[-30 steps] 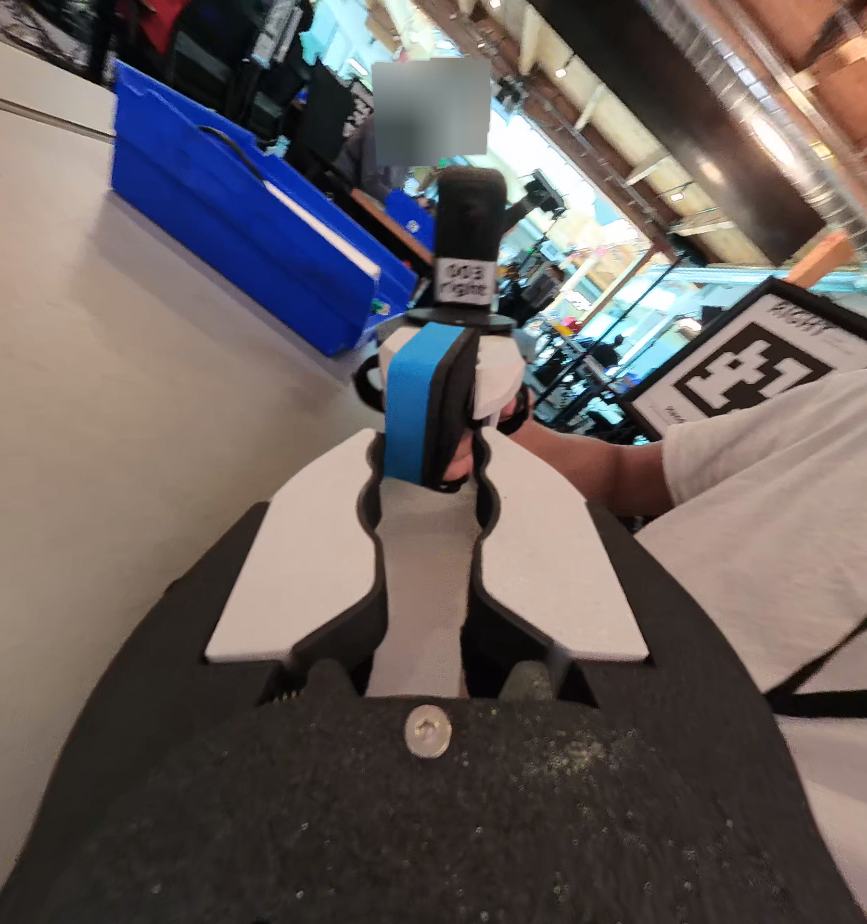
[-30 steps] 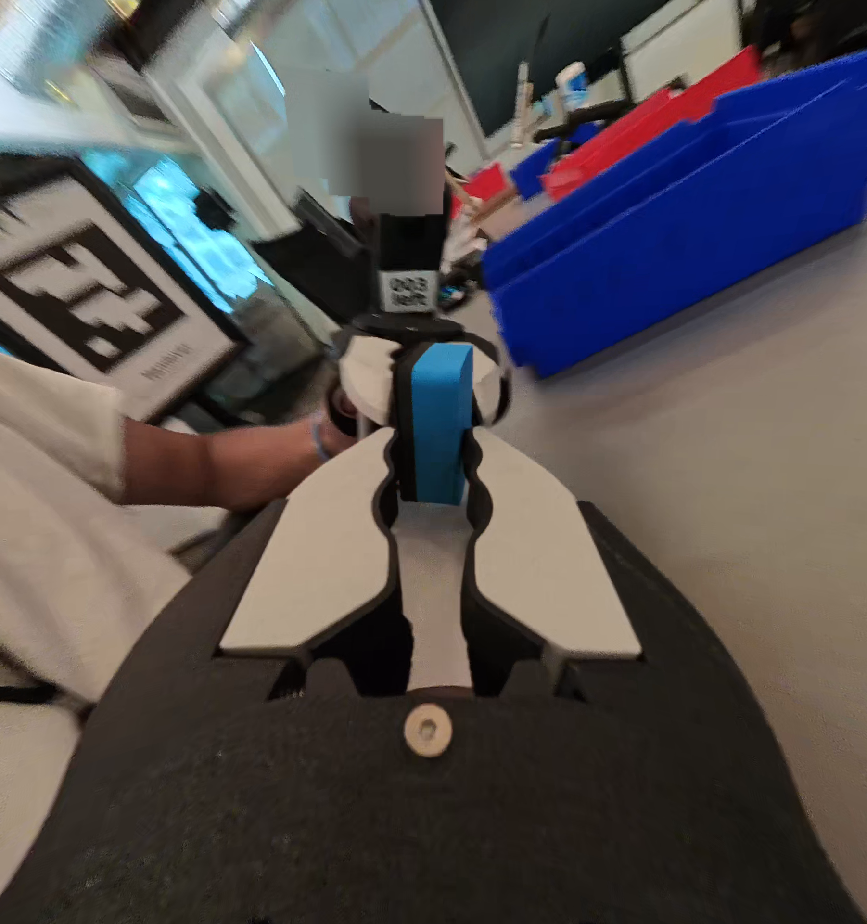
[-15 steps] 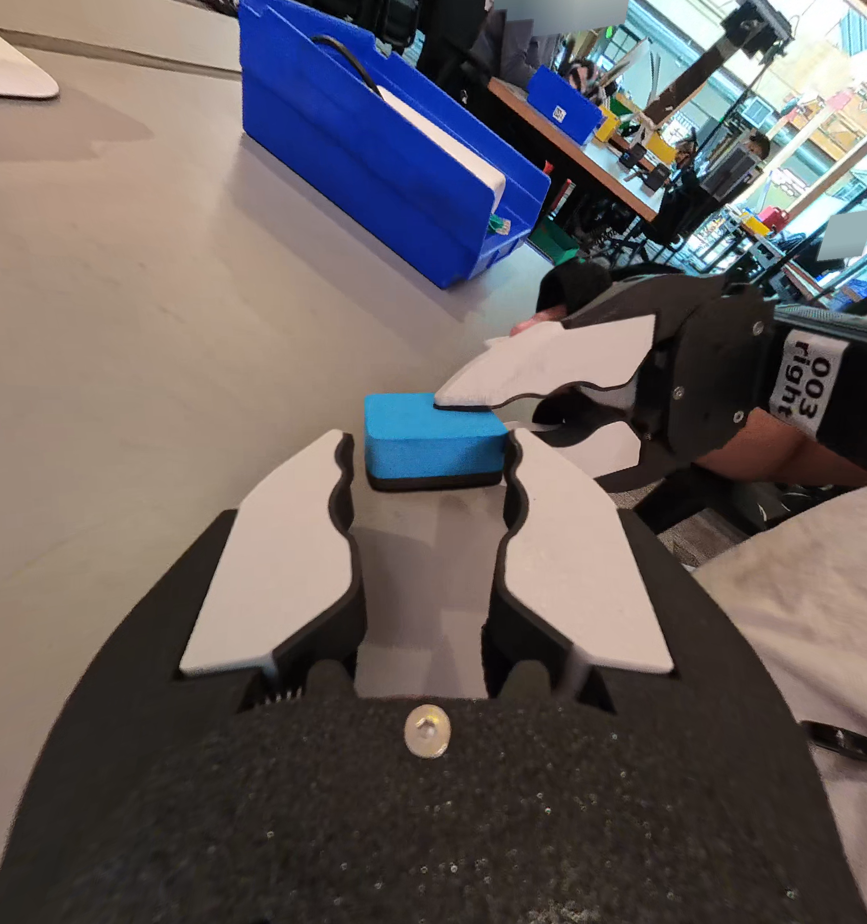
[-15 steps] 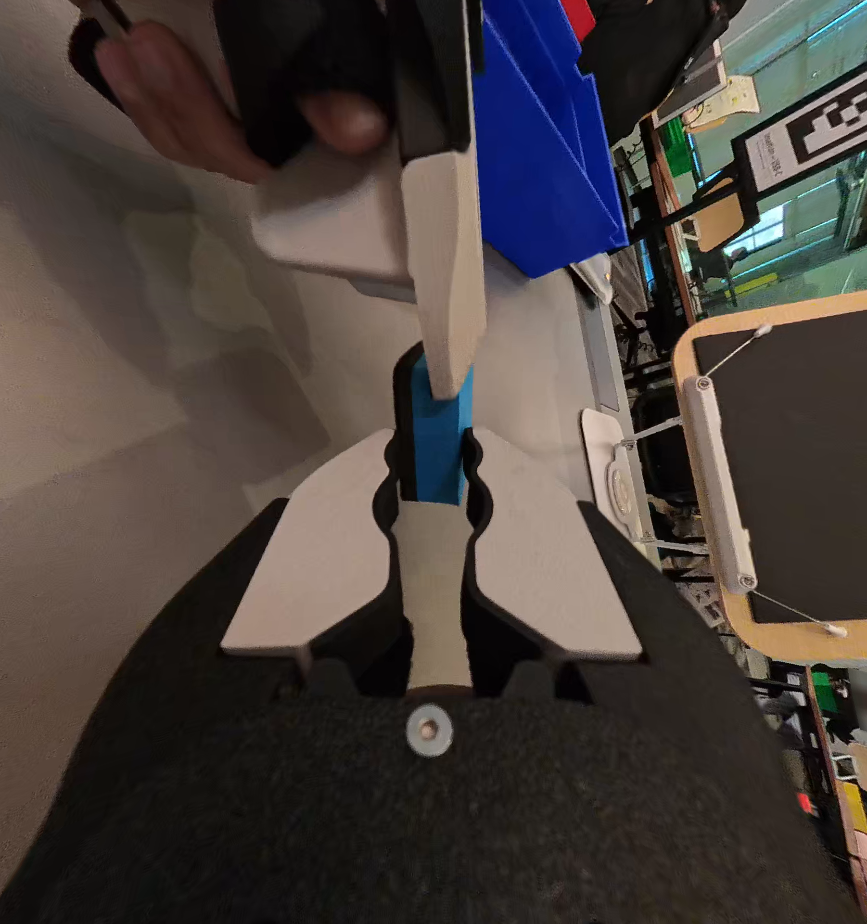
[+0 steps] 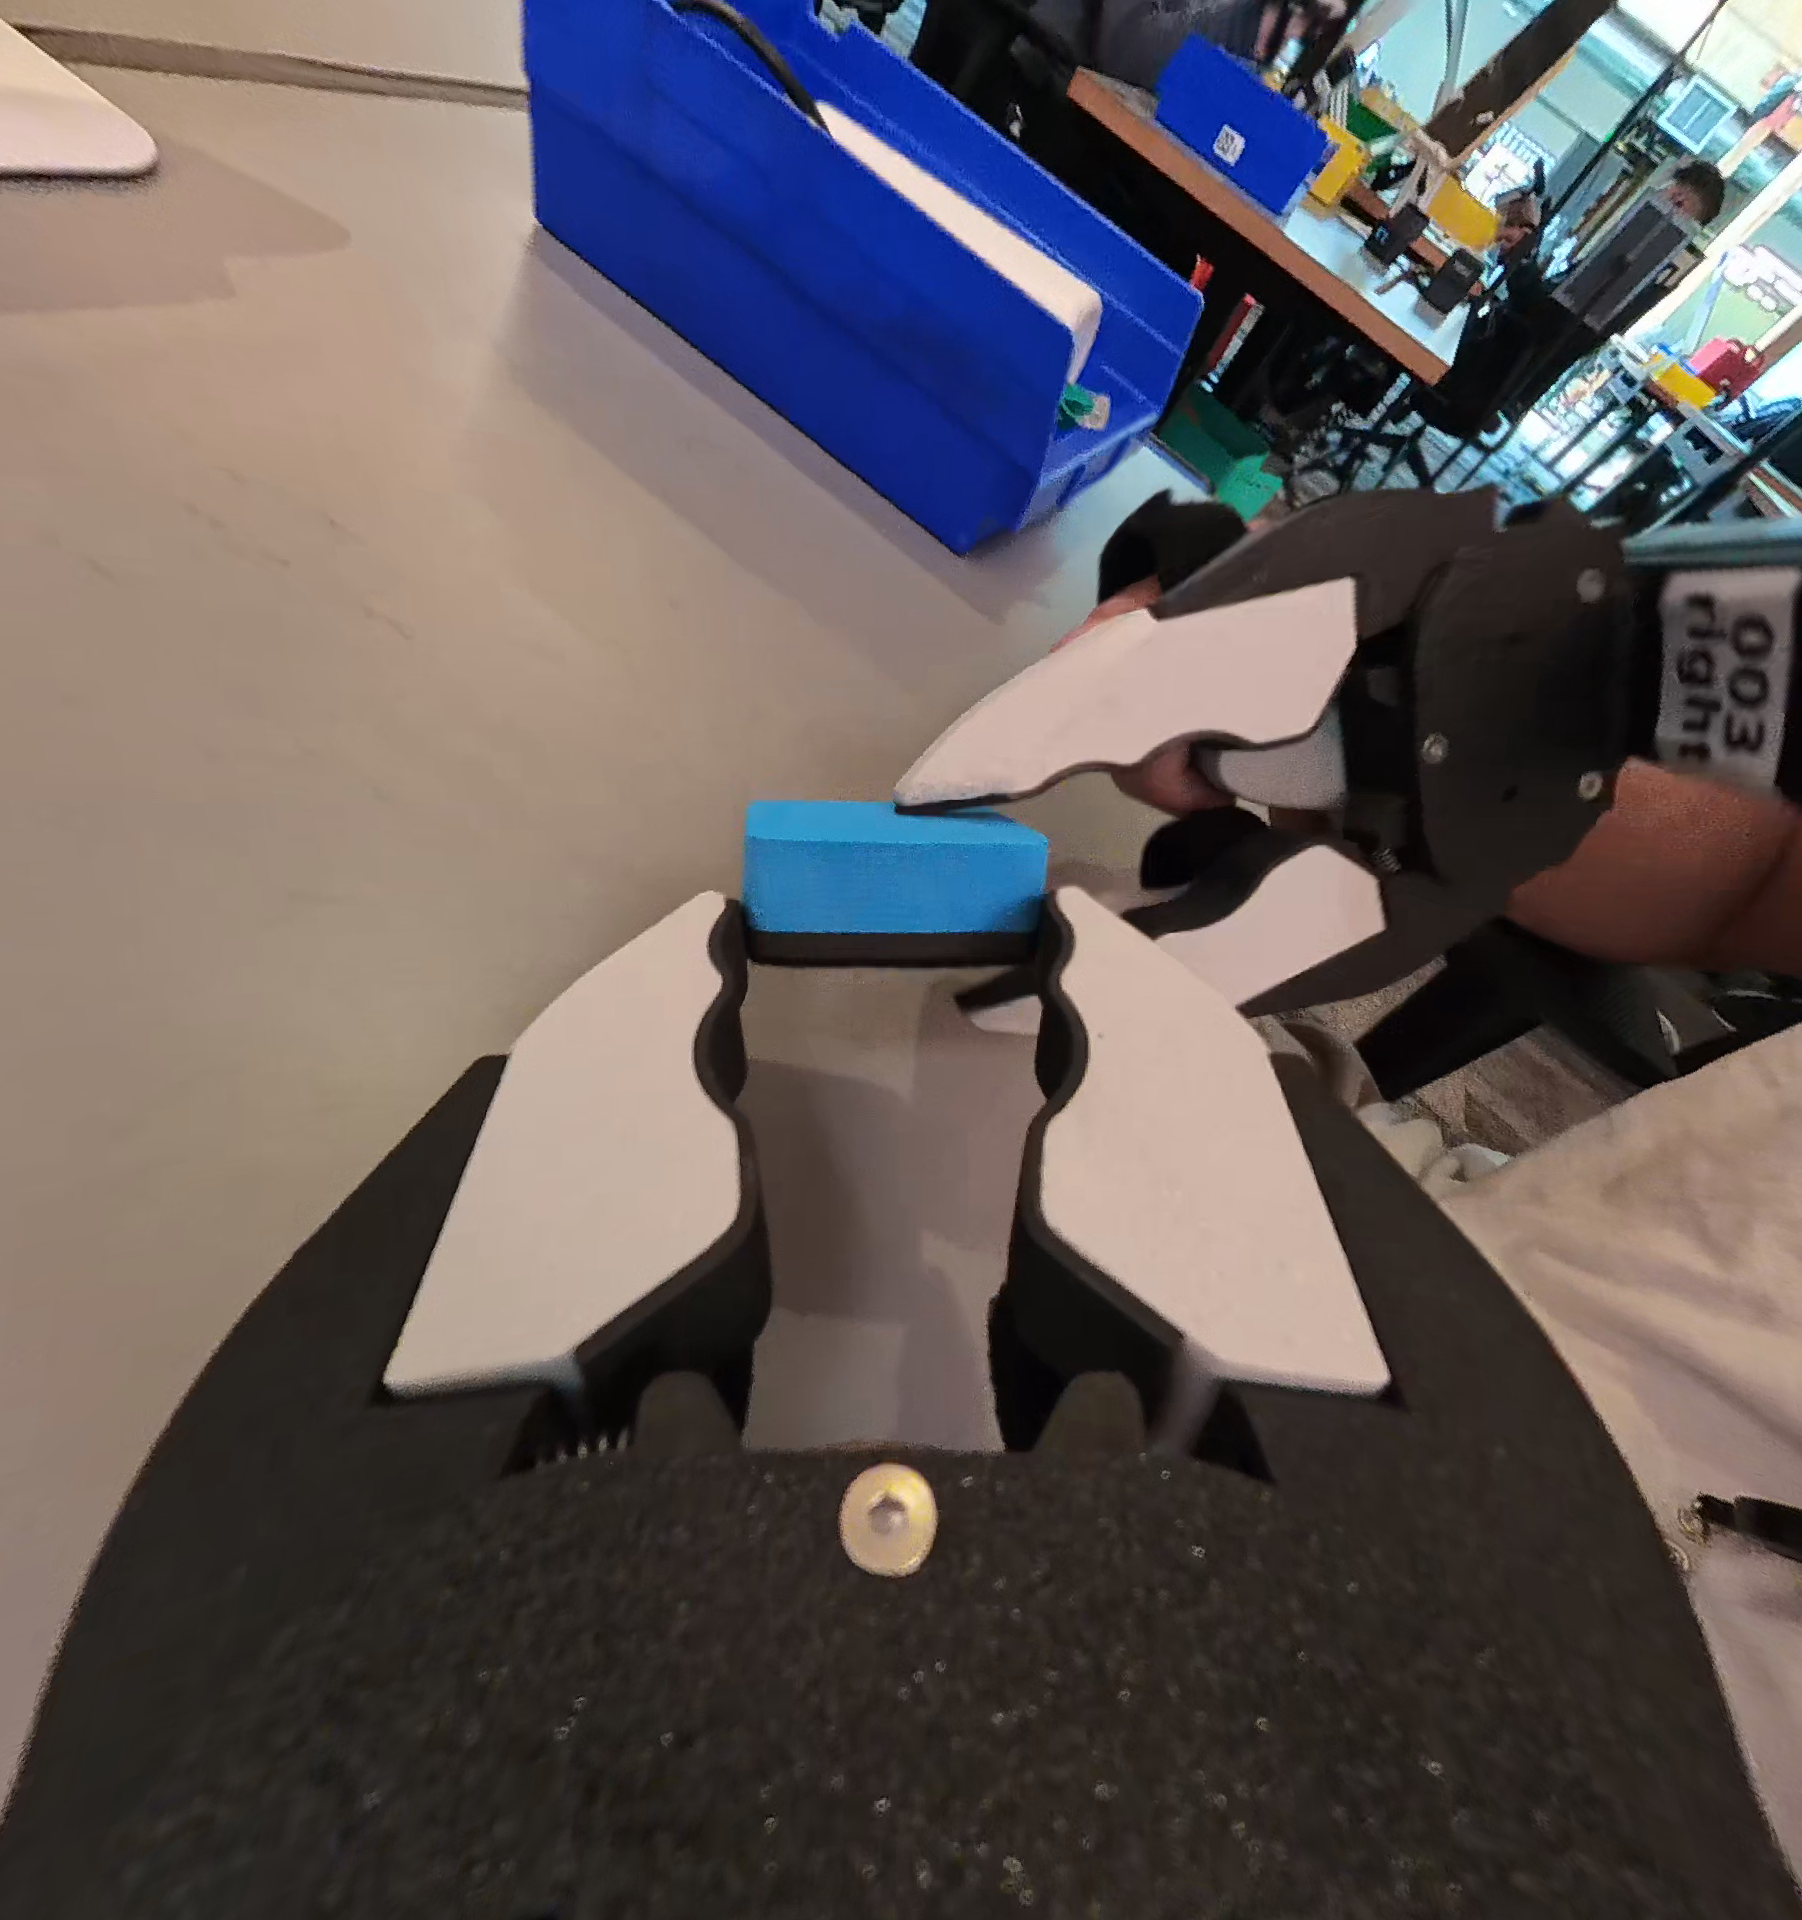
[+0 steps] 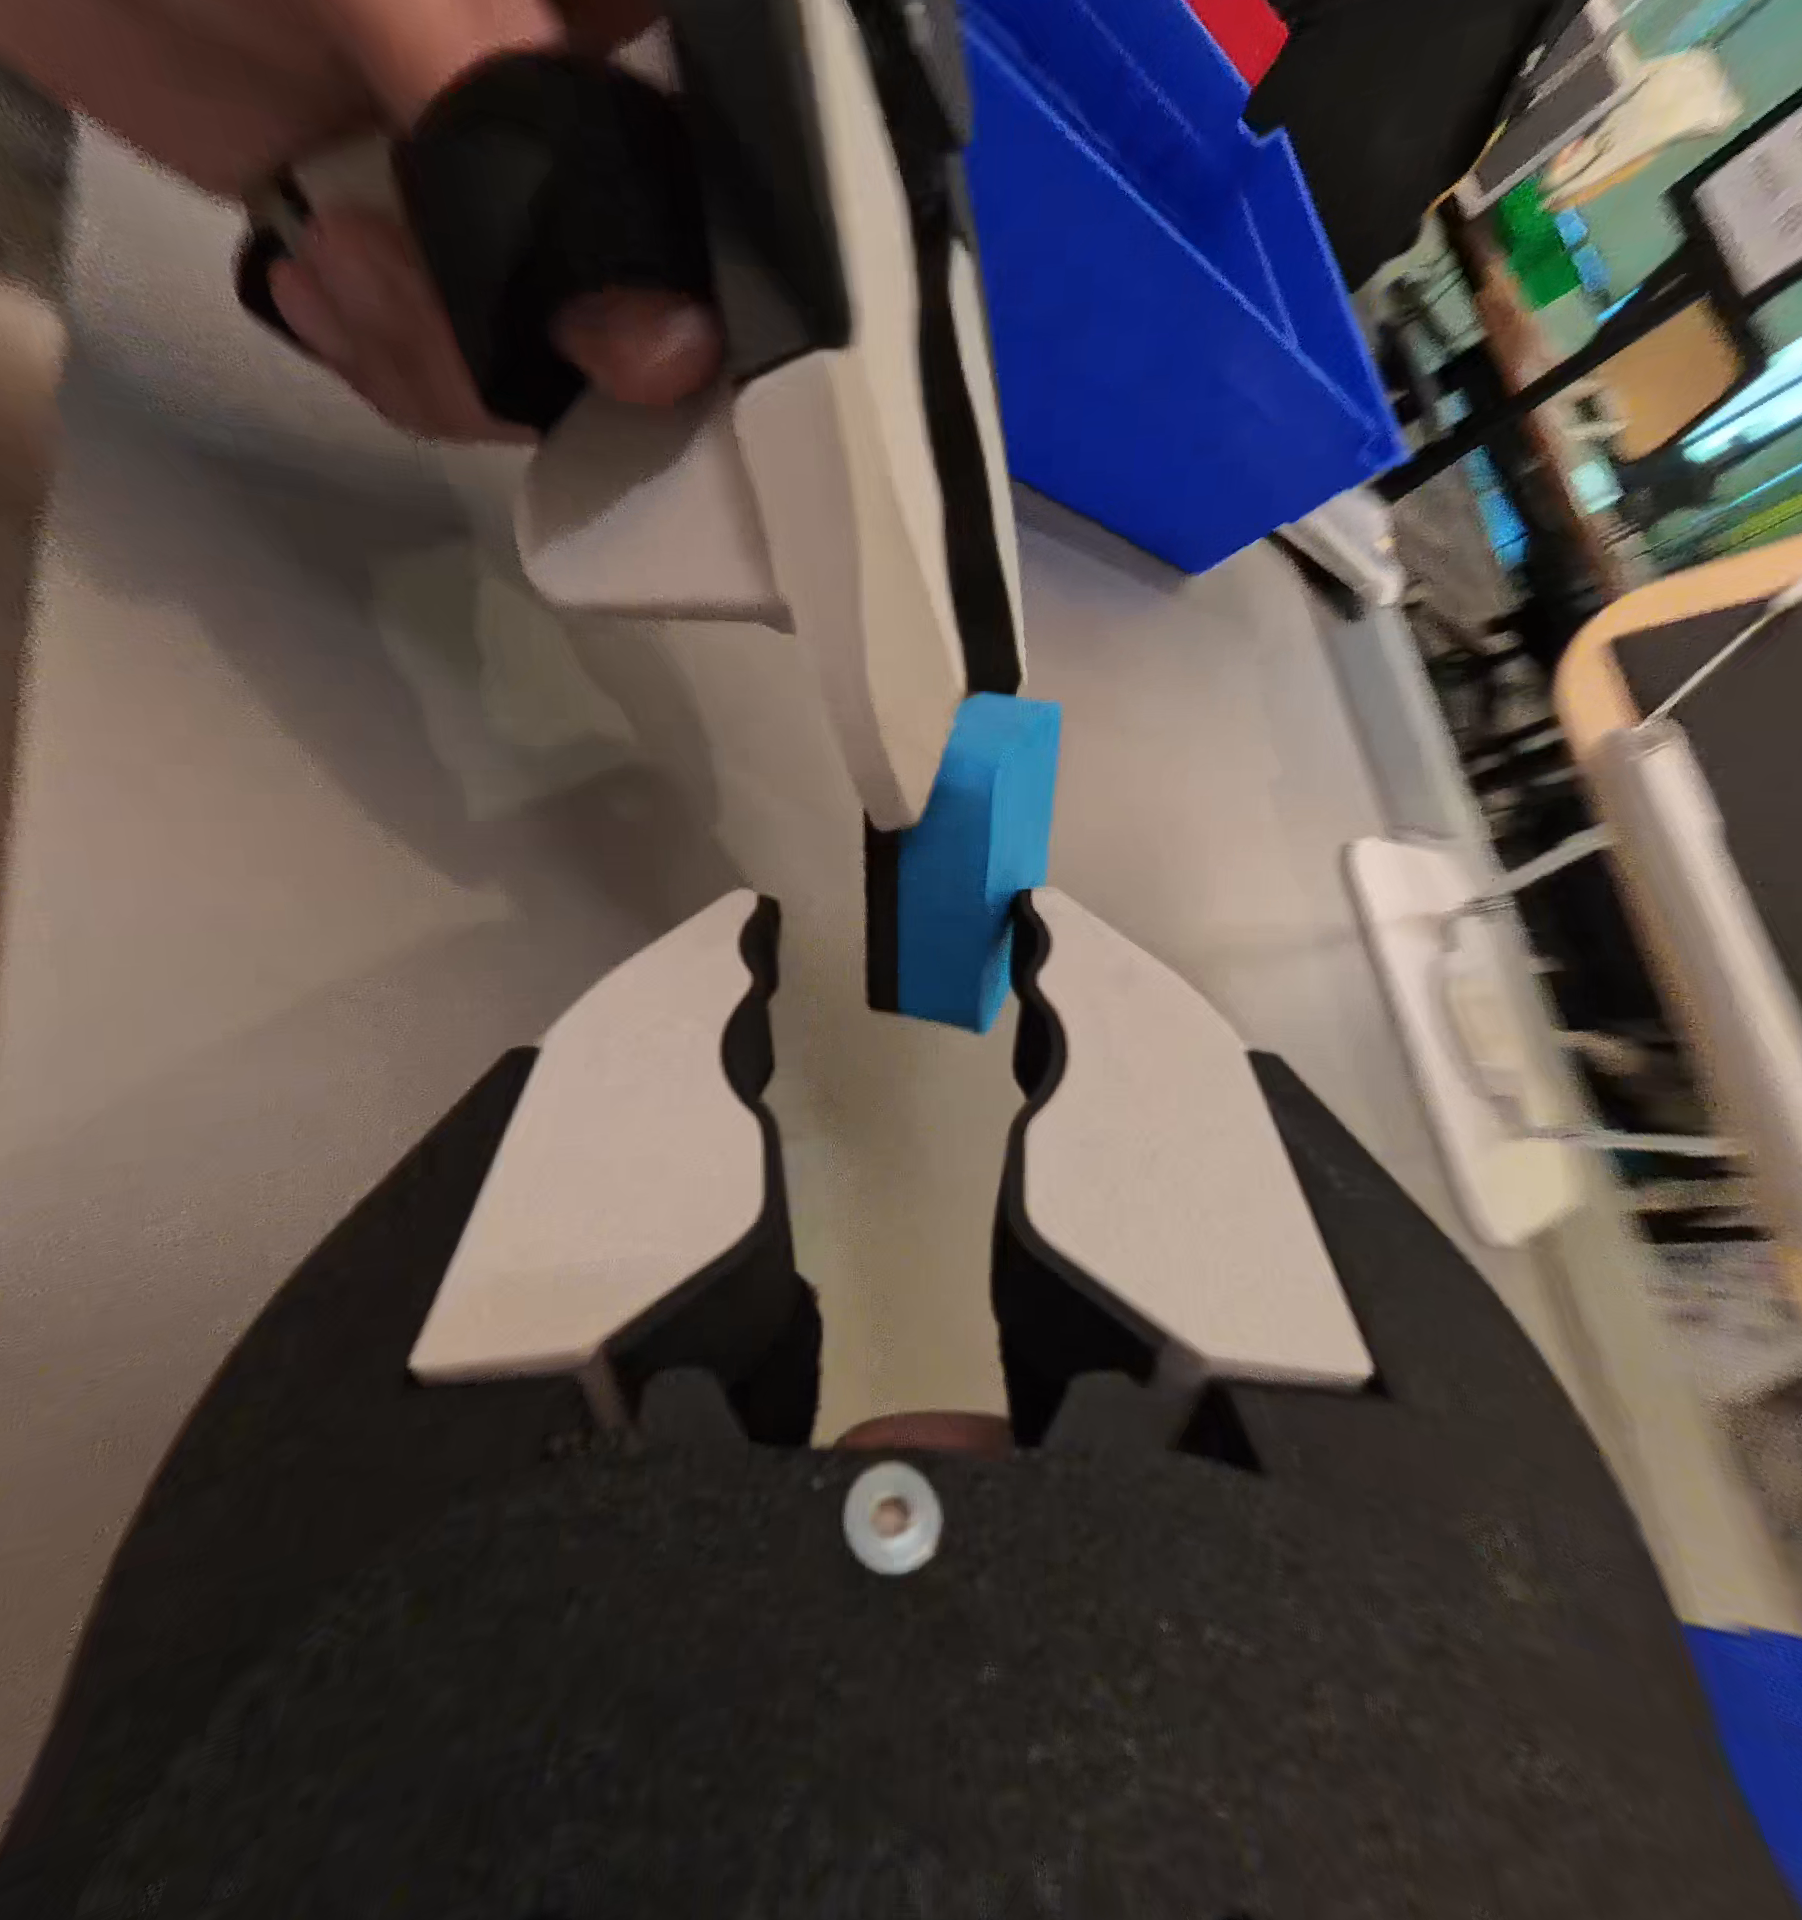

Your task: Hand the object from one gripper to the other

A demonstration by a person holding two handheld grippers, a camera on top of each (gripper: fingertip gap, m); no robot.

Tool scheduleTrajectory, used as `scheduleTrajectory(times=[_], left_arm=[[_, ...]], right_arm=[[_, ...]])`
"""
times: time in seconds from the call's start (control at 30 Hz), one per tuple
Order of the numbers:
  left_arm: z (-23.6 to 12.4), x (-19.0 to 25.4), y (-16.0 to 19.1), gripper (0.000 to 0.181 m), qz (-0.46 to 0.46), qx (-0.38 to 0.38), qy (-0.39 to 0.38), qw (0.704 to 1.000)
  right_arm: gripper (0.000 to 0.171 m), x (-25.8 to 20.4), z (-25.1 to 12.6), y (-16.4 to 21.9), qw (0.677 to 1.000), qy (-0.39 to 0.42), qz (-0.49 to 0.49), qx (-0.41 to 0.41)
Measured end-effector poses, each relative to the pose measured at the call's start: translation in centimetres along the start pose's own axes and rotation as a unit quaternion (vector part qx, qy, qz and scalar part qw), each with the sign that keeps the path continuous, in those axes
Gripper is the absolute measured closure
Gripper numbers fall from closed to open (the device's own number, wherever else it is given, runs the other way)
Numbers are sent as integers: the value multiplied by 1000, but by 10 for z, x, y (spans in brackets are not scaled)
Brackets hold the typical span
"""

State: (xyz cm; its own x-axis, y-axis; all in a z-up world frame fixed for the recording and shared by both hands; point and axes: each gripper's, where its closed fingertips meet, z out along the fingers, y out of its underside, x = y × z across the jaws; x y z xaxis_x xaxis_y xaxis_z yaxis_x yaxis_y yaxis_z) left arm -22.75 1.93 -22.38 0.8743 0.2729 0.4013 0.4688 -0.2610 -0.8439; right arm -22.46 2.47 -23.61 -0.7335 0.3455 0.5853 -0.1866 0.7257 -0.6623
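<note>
The blue foam block, backed by a thin black layer, is being gripped at its two ends between the fingertips of the left gripper, above the pale tabletop. The left jaws are being kept fairly wide, pressed against the block's ends. In the right wrist view the block is being seen edge-on, hanging between the jaws of the right gripper, which are parted: the right fingertip is touching the blue face, while a gap is being left on the black side. In the left wrist view one right finger is resting its tip on the block's top face, the other lying below. A blue bin is standing farther back on the tabletop.
</note>
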Motion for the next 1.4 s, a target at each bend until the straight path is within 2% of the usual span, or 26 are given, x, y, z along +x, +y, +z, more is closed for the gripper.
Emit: scheduleTrajectory(times=[0.13,0.23,0.33,0.4,0.47,0.6,0.7,0.9,1.0,1.07,1.13,1.27,1.4], left_arm=[[-10,-11,-6,128,64,5,-47,997],[-17,-14,-13,128,158,5,-100,982],[-19,-18,-12,128,295,-34,-185,937],[-15,-17,-9,128,379,-61,-226,895],[-10,-13,-4,128,432,-83,-247,863],[0,-5,2,128,476,-104,-260,834],[2,-1,1,128,492,-103,-268,822],[2,0,-3,129,486,-79,-283,823],[0,-4,-1,136,475,-81,-282,829],[-3,-5,-3,137,462,-72,-276,840],[-4,-5,-4,136,424,-58,-254,867],[-7,4,-13,124,326,-2,-180,928],[-16,13,-34,110,273,76,-152,947]], right_arm=[[123,9,-3,3,985,-74,154,31],[117,20,-3,9,954,-110,276,41],[100,21,-1,5,896,-168,406,63],[96,18,0,-2,856,-202,467,89],[94,15,3,-6,833,-215,500,96],[97,7,11,-5,839,-206,496,81],[114,1,12,-6,847,-211,482,74],[115,6,10,-4,853,-209,472,74],[115,15,12,9,871,-171,457,59],[115,21,9,10,862,-176,470,76],[115,24,4,2,817,-223,520,111],[115,44,-16,-20,651,-321,649,226],[115,59,-30,-37,528,-355,704,315]])
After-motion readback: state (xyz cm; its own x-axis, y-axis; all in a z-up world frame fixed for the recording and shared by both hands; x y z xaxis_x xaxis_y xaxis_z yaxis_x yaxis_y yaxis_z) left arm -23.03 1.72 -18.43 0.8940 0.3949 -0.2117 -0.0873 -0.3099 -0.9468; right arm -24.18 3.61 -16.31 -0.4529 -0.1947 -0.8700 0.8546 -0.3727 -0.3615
